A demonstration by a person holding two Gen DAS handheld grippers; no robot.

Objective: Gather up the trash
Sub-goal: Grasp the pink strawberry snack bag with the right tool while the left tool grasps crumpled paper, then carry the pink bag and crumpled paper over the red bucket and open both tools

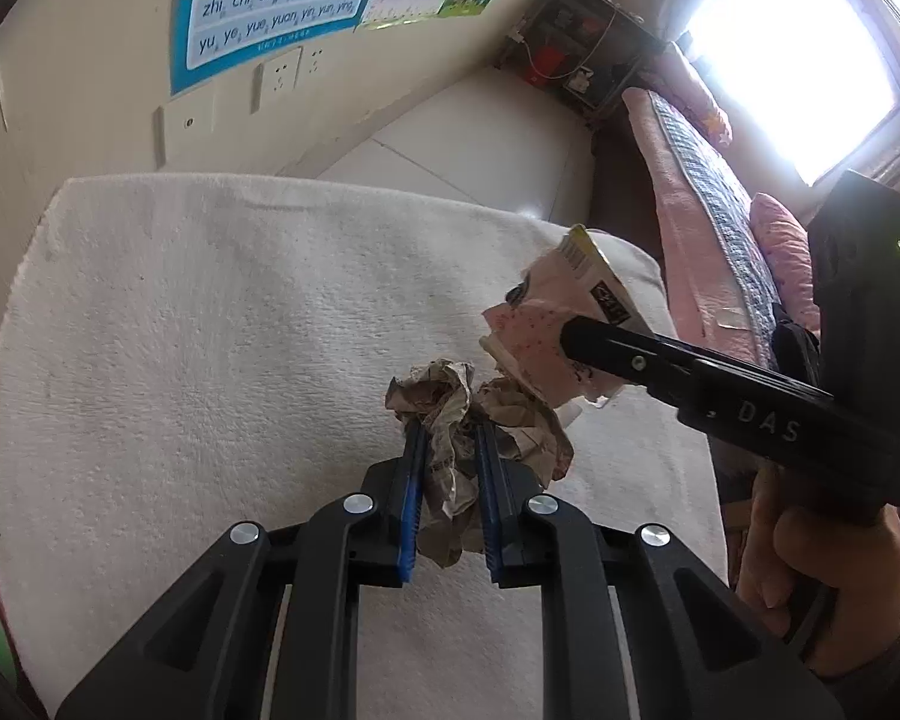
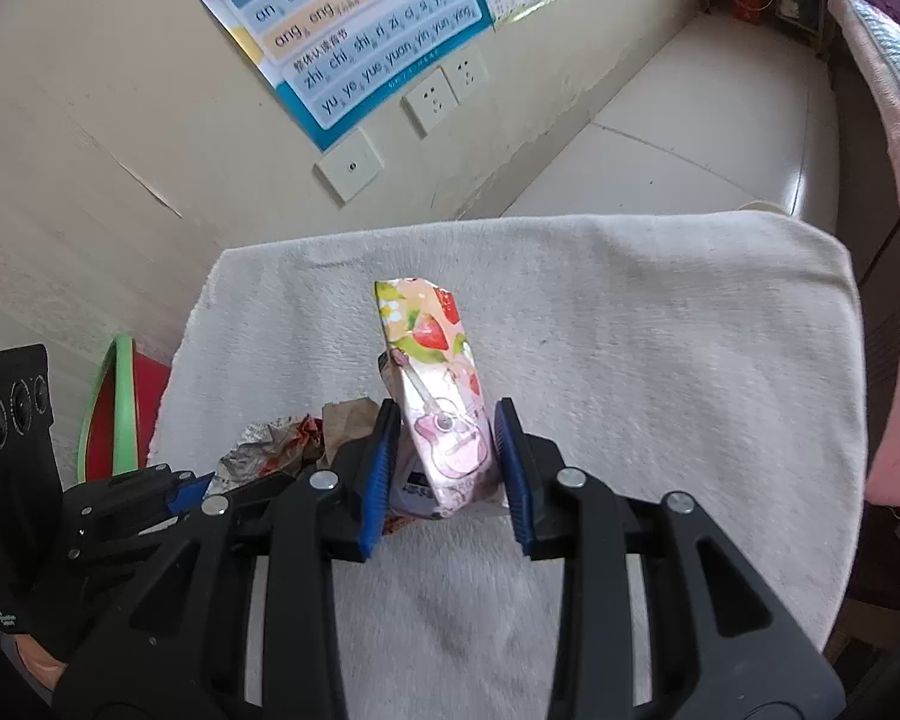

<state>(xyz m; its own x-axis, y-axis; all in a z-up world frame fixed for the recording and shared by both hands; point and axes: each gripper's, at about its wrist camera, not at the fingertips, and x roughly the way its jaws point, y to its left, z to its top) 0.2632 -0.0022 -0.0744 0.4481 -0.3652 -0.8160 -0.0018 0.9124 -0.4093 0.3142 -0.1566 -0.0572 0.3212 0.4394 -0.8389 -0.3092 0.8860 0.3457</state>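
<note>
A: How many scraps are there?
B: Two: one crumpled paper wad (image 1: 450,420) clamped in the left hand-held gripper (image 1: 450,450), and one pink strawberry carton (image 2: 438,396) pinched in the right hand-held gripper (image 2: 444,450).
A: And the poses?
B: Both tilt downward over a white towel (image 2: 660,330), perhaps covering a counter; a pinyin poster (image 2: 354,30) hangs behind.

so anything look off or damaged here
Only the trash itself: the pink strawberry carton in the right gripper is crushed, and the brown paper in the left gripper is crumpled.
</note>
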